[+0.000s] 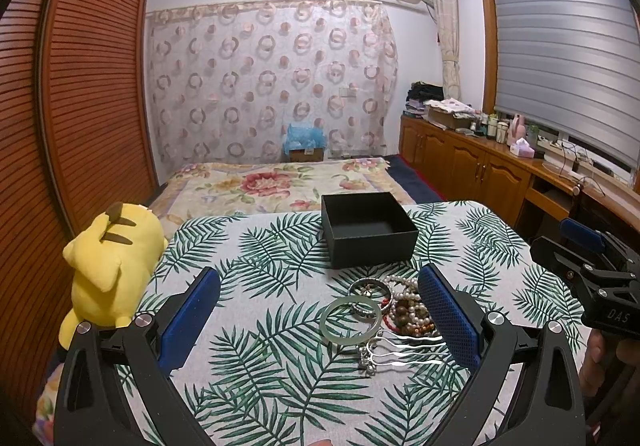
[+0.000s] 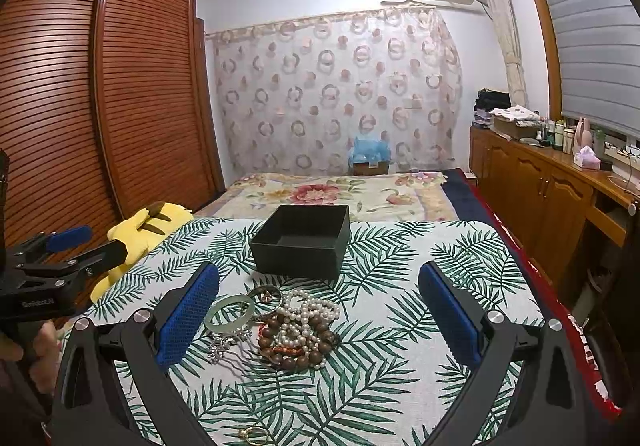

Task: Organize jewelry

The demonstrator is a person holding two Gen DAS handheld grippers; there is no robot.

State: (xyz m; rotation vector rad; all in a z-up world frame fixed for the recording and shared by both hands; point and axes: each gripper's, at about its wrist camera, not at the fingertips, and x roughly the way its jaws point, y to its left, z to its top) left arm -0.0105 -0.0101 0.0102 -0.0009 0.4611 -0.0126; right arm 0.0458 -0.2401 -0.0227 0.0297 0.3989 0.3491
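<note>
An open, empty black box (image 1: 368, 230) (image 2: 302, 240) stands on the leaf-print tablecloth. In front of it lies a pile of jewelry: a pale green jade bangle (image 1: 350, 322) (image 2: 229, 313), a silver bracelet (image 1: 368, 286), a pearl strand (image 1: 404, 288) (image 2: 308, 310), brown wooden beads (image 2: 296, 350) and a silver hairpin (image 1: 400, 354) (image 2: 224, 346). My left gripper (image 1: 320, 310) is open above the table, the pile near its right finger. My right gripper (image 2: 320, 310) is open, the pile between its fingers, nearer the left one. Neither holds anything.
A yellow plush toy (image 1: 108, 266) (image 2: 148, 230) sits at the table's left edge. A small gold ring (image 2: 253, 434) lies near the front edge. A bed (image 1: 272, 182) is behind the table, wooden cabinets (image 1: 472, 162) to the right, a slatted wardrobe (image 1: 80, 86) to the left.
</note>
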